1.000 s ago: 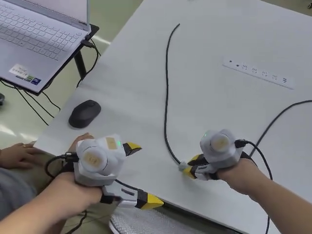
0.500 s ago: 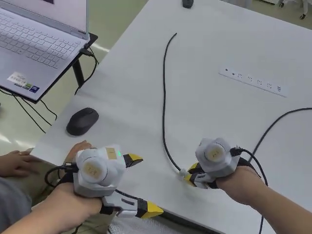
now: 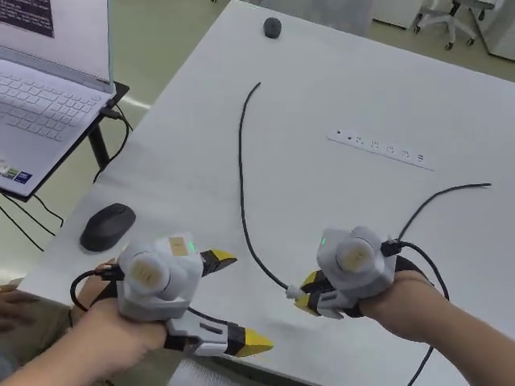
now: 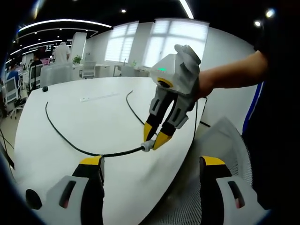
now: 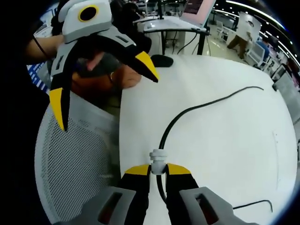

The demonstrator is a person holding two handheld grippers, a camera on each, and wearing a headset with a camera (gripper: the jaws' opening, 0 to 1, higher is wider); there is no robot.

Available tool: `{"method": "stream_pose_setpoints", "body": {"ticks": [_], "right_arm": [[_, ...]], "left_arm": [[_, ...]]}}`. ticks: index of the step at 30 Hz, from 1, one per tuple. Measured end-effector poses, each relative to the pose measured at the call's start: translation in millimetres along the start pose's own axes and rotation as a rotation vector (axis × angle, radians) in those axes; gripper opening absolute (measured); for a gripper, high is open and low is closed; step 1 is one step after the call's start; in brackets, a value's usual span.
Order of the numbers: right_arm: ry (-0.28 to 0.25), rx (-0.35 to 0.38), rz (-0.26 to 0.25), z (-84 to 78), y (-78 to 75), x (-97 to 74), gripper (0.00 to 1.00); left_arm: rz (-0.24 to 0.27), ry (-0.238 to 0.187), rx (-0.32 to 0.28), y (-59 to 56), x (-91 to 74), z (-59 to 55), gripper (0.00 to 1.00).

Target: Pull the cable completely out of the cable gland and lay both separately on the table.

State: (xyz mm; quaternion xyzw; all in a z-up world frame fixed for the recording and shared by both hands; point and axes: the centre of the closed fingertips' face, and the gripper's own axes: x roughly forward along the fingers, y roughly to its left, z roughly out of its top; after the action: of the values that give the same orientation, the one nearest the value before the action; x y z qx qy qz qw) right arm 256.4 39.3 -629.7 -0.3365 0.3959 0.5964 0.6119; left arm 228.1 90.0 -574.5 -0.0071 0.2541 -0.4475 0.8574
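Observation:
A long black cable (image 3: 240, 177) runs across the white table (image 3: 322, 88) to a small white cable gland (image 3: 294, 292) near the front edge. My right gripper (image 3: 306, 294) is shut on the gland, which sticks out past its yellow tips. In the right gripper view the gland (image 5: 158, 160) sits between the jaws of my right gripper (image 5: 158, 169), and the cable (image 5: 187, 112) curves away from it. My left gripper (image 3: 237, 301) is open, just off the table's front edge to the left of the gland, holding nothing. Its own view shows the left gripper (image 4: 152, 161), the gland (image 4: 147, 146) and the right gripper (image 4: 157, 136).
A black mouse (image 3: 109, 227) lies at the table's left edge and a white power strip (image 3: 378, 147) at the back right. A laptop (image 3: 40, 121) stands on a side stand to the left. A thin black lead (image 3: 434, 201) trails right. A mesh chair (image 5: 75, 159) is below the front edge.
The head camera has tilted up and right, so everything shifts in the picture. The right gripper stays shut on the gland and the left stays open; neither has clearly moved on the table.

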Motion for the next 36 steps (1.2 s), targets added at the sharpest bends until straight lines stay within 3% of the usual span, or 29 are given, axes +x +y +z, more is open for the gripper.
{"method": "stream_pose_setpoints", "body": {"ticks": [10,16,22,25,27,36], "right_arm": [[-0.007,-0.067,0.027,5.3,15.2,-28.3,0.06],[-0.009,-0.095,0.038,7.2,23.4,-41.4,0.06],[0.005,-0.142,0.035,8.7,28.0,-50.8,0.06],[0.025,-0.176,0.027,9.4,30.3,-55.6,0.06],[0.036,-0.194,0.021,9.5,31.2,-58.4,0.06],[0.042,-0.224,0.020,7.6,33.1,-69.3,0.06]], "left_arm": [[-0.047,-0.018,0.061,-3.3,11.6,25.8,0.82],[-0.077,-0.015,0.079,-8.3,20.7,29.1,0.78],[-0.141,0.006,0.115,-19.0,32.8,28.2,0.72],[-0.169,0.044,0.137,-23.4,37.9,24.9,0.61],[-0.210,0.022,0.122,-31.5,39.9,32.6,0.51],[-0.214,0.022,0.147,-34.9,50.0,33.8,0.48]]}}
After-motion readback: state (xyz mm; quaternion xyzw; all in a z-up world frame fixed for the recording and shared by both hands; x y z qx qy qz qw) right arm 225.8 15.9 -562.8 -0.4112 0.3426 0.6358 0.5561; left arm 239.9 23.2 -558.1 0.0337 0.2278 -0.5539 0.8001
